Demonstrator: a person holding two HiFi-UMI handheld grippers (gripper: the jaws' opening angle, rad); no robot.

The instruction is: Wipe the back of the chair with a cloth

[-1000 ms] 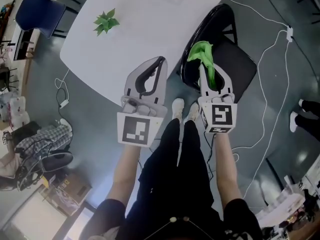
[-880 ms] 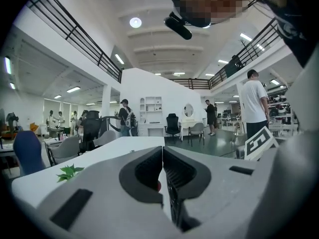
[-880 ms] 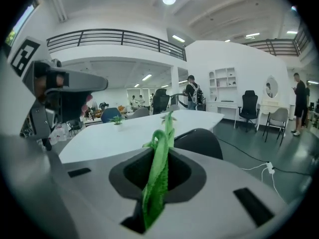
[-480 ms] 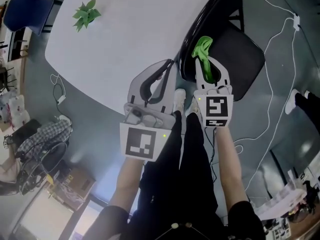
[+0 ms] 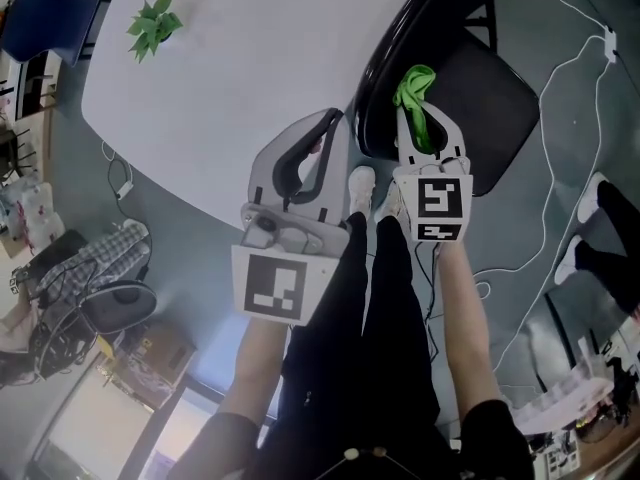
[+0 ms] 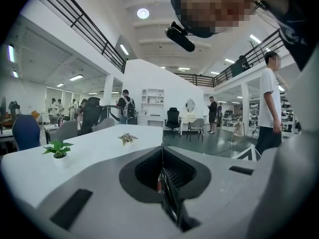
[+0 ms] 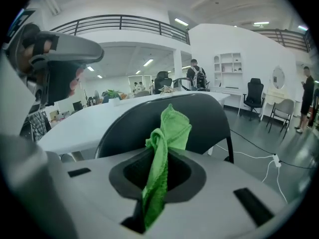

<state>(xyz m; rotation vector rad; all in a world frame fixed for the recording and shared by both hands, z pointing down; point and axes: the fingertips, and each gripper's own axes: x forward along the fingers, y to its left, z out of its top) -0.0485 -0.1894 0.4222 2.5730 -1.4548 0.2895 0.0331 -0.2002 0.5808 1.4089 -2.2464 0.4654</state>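
Two bare forearms reach forward and down from the person standing at the table, one on each side of legs in black trousers. Each hand carries a grey two-jaw gripper with a marker cube at its rear.

Biggest before them is the broad white oval table [image 5: 250,68]. Its rounded edge runs just past the person's white shoes [image 5: 360,183]. On the right stands the black chair with a glossy curved back [image 5: 392,88]. The back is turned toward the table and the matt seat lies on the far side of it.

The left gripper [image 5: 328,120] is held close to the body with the elbow bent, and its nose points at the table's edge. Its jaws are pressed together with nothing between them. The left gripper view shows them meeting in a single line and looking out level across the tabletop.

The right gripper [image 5: 418,118] is pushed further out on a straighter arm, over the chair. Its jaws are clamped on a bright green microfibre cloth [image 5: 414,90], which sticks out past the tips in a bunched fold. In the right gripper view the cloth stands up in front of the chair's backrest, near its upper rim. I cannot tell whether it touches the backrest.

A small green potted plant [image 5: 150,26] sits far out on the table, well apart from both grippers.
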